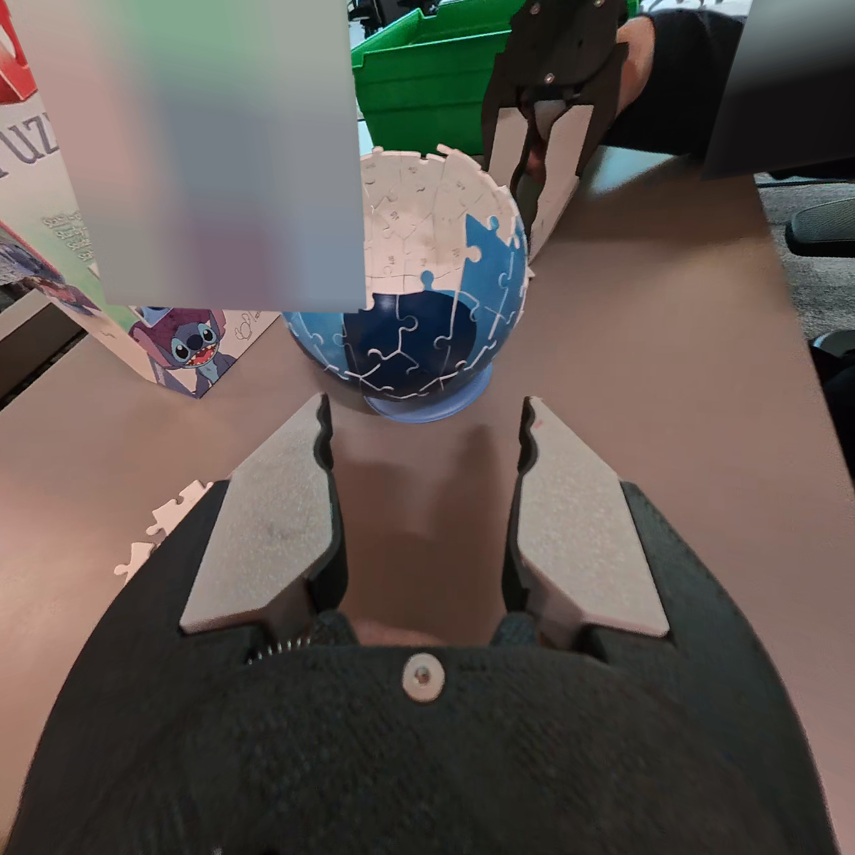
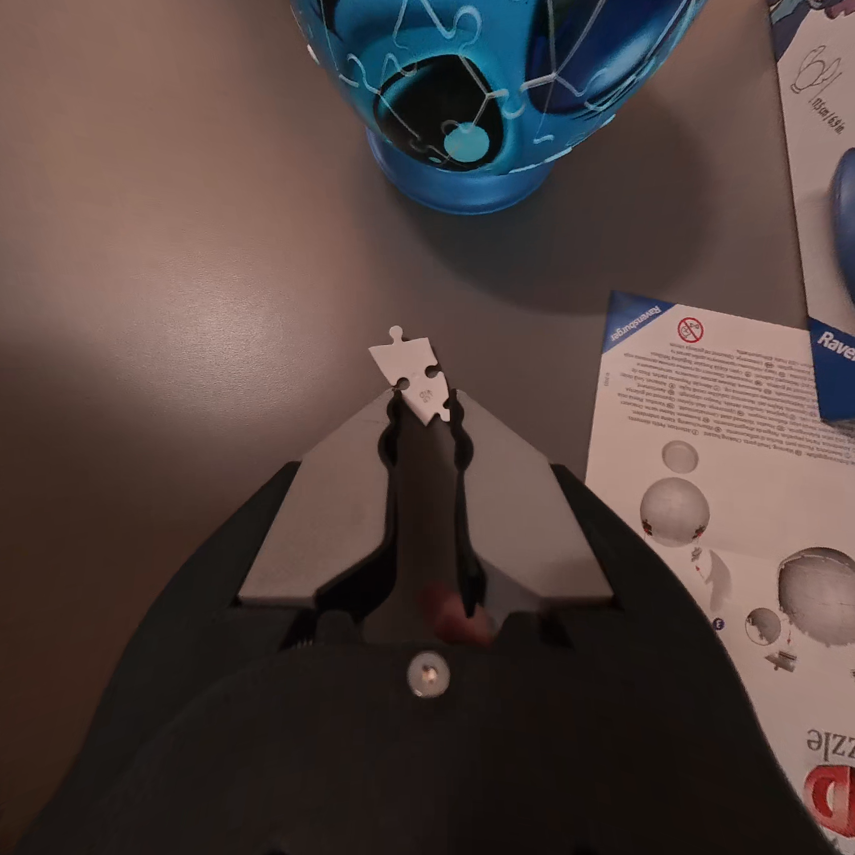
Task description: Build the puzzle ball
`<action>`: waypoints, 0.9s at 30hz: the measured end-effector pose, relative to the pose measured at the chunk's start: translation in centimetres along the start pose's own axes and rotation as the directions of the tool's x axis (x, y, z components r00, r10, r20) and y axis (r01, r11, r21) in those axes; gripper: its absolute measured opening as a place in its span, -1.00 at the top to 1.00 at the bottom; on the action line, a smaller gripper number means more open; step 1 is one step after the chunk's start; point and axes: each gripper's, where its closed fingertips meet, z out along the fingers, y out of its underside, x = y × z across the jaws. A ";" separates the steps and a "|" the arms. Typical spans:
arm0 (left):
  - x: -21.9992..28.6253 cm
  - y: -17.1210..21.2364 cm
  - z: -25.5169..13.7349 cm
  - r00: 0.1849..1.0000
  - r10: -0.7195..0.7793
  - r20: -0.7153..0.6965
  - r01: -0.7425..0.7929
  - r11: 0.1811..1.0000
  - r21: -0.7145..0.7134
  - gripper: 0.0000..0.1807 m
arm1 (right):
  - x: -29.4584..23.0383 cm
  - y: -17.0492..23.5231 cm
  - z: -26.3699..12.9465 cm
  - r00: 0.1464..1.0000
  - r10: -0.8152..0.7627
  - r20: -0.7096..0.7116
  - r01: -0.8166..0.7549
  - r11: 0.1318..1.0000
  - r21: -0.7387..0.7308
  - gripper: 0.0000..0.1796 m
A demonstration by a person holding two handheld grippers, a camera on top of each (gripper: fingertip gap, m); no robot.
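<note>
So the ball [image 1: 430,296] is sitting on its blue stand [image 1: 428,407] in the middle of the table [image 1: 647,370], and it's only partly built: the top is gaping open and showing the white insides of the pieces, while the lower half is showing blue and dark navy. The left gripper [image 1: 425,412] is hovering just in front of the ball with its jaws spread wide and nothing between them, tips pointing right at the stand. The right gripper [image 2: 423,398] is coming at the ball from the other side, jaws nearly closed and pinching a piece [image 2: 414,377] by its lower end, white back facing up, knob sticking out toward the ball. That piece is hanging over bare table, short of the stand and not touching the ball. In the left view the same gripper [image 1: 536,226] is showing up behind the ball, pointing down beside its far edge. A box [image 1: 185,342] with a blue cartoon critter is standing just left of the ball, a couple of loose white pieces [image 1: 171,513] are lying nearer than the ball by the left gripper, and a green bin [image 1: 416,83] is sitting behind the ball. An instruction sheet [image 2: 703,462] is lying flat beside the box.
</note>
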 end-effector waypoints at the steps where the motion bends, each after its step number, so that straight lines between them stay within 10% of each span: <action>1: -0.1 0.0 0.0 1.000 -0.002 0.007 0.002 1.000 0.000 0.12 | 0.0 -0.1 0.0 1.000 0.000 -0.005 0.000 1.000 0.009 0.81; 12: -1.8 -1.7 -1.2 0.984 -0.112 0.138 0.107 0.993 0.048 0.26 | 0.3 -1.5 -1.0 0.997 0.030 -0.066 -0.021 0.990 0.139 1.00; 27: 11.1 -8.0 1.8 0.990 -0.074 0.118 0.082 0.994 -0.066 0.39 | 0.7 -3.2 -3.1 0.992 0.110 -0.058 -0.090 0.957 0.277 1.00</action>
